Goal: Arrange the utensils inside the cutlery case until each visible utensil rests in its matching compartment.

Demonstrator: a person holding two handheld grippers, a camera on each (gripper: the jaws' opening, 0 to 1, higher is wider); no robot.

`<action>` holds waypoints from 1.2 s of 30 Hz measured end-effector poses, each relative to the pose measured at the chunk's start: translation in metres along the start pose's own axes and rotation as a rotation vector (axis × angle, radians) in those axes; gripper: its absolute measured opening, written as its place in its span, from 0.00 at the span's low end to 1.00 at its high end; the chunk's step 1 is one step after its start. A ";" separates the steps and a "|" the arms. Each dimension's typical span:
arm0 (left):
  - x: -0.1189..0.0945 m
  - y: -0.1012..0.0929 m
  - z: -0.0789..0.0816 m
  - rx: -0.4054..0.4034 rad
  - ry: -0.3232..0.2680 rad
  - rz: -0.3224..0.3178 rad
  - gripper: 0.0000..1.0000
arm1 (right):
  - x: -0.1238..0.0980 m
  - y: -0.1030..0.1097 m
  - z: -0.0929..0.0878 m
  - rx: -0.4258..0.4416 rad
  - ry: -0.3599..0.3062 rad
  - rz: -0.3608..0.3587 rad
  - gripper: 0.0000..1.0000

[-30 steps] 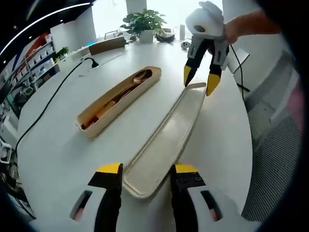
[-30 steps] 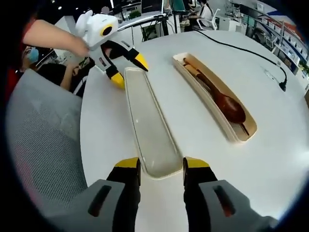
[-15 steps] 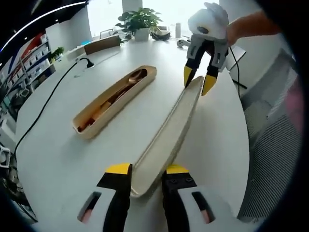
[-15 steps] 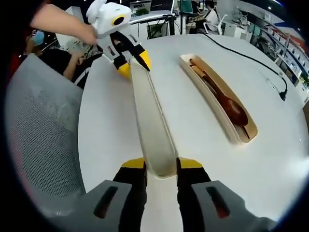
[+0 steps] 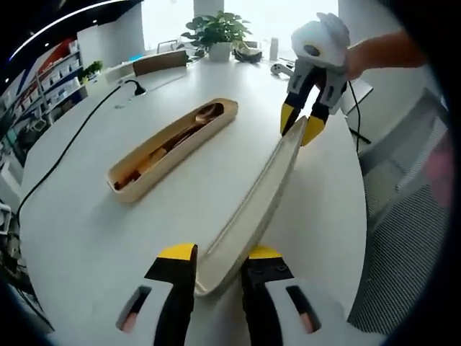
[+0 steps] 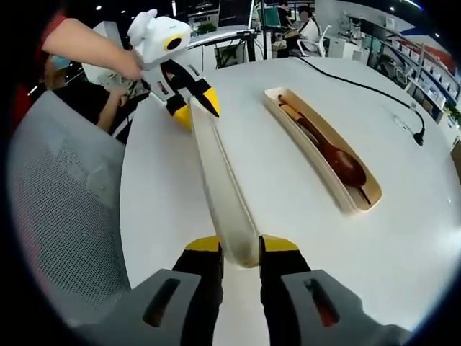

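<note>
The long beige lid (image 5: 256,198) of the cutlery case stands tilted on its edge, held at both ends above the white table (image 5: 94,238). My left gripper (image 5: 220,258) is shut on its near end, and my right gripper (image 5: 300,128) is shut on its far end. In the right gripper view my right gripper (image 6: 241,249) pinches the lid (image 6: 223,176), with my left gripper (image 6: 196,109) at the other end. Apart from the lid, the open case base (image 5: 173,144) lies on the table. It holds a brown wooden spoon (image 6: 344,166) and wooden sticks.
A black cable (image 5: 72,144) runs over the table to a plug beyond the case base (image 6: 324,155). A potted plant (image 5: 216,32) stands at the table's far end. A grey mesh chair (image 6: 65,216) sits against the table's edge beside the lid.
Both grippers have shut on the ends of the lid. The lid has turned from lying flat on the table to standing on its edge, slightly raised.
</note>
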State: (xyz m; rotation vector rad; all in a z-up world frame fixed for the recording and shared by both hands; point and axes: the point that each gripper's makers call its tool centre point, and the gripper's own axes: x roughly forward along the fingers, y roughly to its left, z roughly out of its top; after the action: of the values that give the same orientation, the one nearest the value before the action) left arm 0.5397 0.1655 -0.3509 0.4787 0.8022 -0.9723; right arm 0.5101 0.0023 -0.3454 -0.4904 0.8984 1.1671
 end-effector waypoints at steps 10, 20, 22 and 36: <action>-0.001 0.002 -0.009 -0.025 0.019 0.019 0.22 | -0.001 -0.001 0.000 -0.008 -0.011 -0.019 0.08; -0.002 0.002 -0.010 -0.067 0.031 0.010 0.23 | -0.002 -0.004 0.001 0.059 -0.032 -0.032 0.08; -0.002 0.001 -0.010 -0.069 0.035 0.008 0.23 | -0.002 -0.003 0.000 0.067 -0.027 -0.028 0.08; -0.005 0.004 -0.012 -0.088 0.038 0.047 0.26 | -0.002 0.002 0.000 0.122 -0.043 -0.007 0.08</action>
State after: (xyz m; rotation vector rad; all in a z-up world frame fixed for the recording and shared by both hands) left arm 0.5367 0.1780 -0.3547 0.4393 0.8602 -0.8831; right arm 0.5085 0.0018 -0.3437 -0.3683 0.9240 1.1058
